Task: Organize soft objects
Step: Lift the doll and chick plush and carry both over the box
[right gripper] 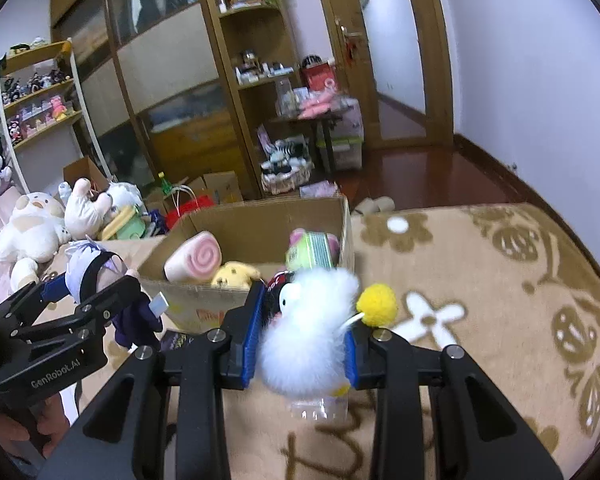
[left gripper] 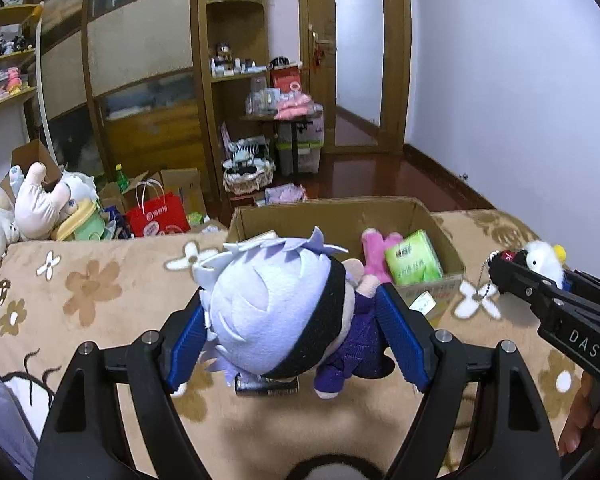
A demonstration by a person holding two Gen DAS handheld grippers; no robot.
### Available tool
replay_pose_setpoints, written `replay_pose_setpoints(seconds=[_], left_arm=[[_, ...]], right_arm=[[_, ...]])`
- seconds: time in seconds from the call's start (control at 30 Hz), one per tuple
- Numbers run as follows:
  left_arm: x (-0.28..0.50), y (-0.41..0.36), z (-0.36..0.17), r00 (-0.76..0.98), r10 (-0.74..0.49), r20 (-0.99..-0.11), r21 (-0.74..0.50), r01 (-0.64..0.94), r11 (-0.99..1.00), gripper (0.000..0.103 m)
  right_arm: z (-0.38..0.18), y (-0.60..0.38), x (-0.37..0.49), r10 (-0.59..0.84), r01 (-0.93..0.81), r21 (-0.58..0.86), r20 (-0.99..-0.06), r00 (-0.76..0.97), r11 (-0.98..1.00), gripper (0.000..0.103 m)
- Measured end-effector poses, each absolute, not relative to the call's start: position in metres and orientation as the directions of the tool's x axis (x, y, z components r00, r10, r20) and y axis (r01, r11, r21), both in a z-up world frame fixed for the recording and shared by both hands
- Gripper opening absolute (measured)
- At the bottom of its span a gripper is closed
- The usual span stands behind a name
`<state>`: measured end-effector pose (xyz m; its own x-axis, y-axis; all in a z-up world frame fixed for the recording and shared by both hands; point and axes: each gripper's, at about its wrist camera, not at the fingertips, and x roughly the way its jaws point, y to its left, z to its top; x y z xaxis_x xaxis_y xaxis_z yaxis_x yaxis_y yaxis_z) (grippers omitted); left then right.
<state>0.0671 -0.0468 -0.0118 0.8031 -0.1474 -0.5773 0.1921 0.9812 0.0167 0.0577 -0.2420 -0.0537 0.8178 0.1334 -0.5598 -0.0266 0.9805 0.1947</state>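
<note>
Left gripper [left gripper: 296, 328] clamps doll [left gripper: 276, 312]; right gripper [right gripper: 300, 340] pinches fluffy white toy [right gripper: 308, 336]; cardboard box [right gripper: 260, 212] lies directly above both in frame, the left nearer.

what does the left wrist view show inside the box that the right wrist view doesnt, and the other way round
Only the left wrist view shows the pink plush upright beside the green tissue pack.

Only the right wrist view shows the pink swirl roll plush and the yellow plush next to it; the doll's head hides that side in the left view.

Both show the cardboard box on the flowered blanket, the left tongs shut on the white-haired doll, and the right tongs shut on the white fluffy toy.
</note>
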Motion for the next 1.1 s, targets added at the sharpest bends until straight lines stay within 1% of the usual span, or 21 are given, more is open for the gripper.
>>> replay_pose_setpoints(seconds=[0.33, 0.53, 0.7, 0.8, 1.03, 1.1], left_arm=[[0.095, -0.044, 0.022, 0.860, -0.148, -0.488, 0.043, 0.193, 0.980, 0.080], [0.118, -0.044, 0.035, 0.877, -0.153, -0.455, 0.026, 0.184, 0.983, 0.080], [0.136, -0.043, 0.034, 0.878, -0.154, -0.454, 0.017, 0.182, 0.983, 0.080], [0.142, -0.044, 0.027, 0.870, -0.154, -0.468, 0.017, 0.184, 0.983, 0.080], [0.152, -0.053, 0.006, 0.852, -0.160, -0.498, 0.042, 0.208, 0.977, 0.080], [0.154, -0.057, -0.002, 0.850, -0.154, -0.503, 0.070, 0.218, 0.973, 0.080]], right_arm=[[-0.027, -0.231, 0.085, 0.147, -0.083, 0.150, -0.490, 0.859, 0.985, 0.035], [-0.017, -0.227, 0.101, 0.152, -0.095, 0.145, -0.456, 0.877, 0.985, 0.035], [-0.015, -0.227, 0.115, 0.161, -0.102, 0.154, -0.441, 0.883, 0.983, 0.035], [-0.017, -0.228, 0.122, 0.162, -0.104, 0.154, -0.439, 0.884, 0.983, 0.035], [-0.028, -0.232, 0.137, 0.143, -0.089, 0.138, -0.463, 0.875, 0.986, 0.035], [-0.032, -0.231, 0.141, 0.136, -0.083, 0.132, -0.468, 0.873, 0.988, 0.035]])
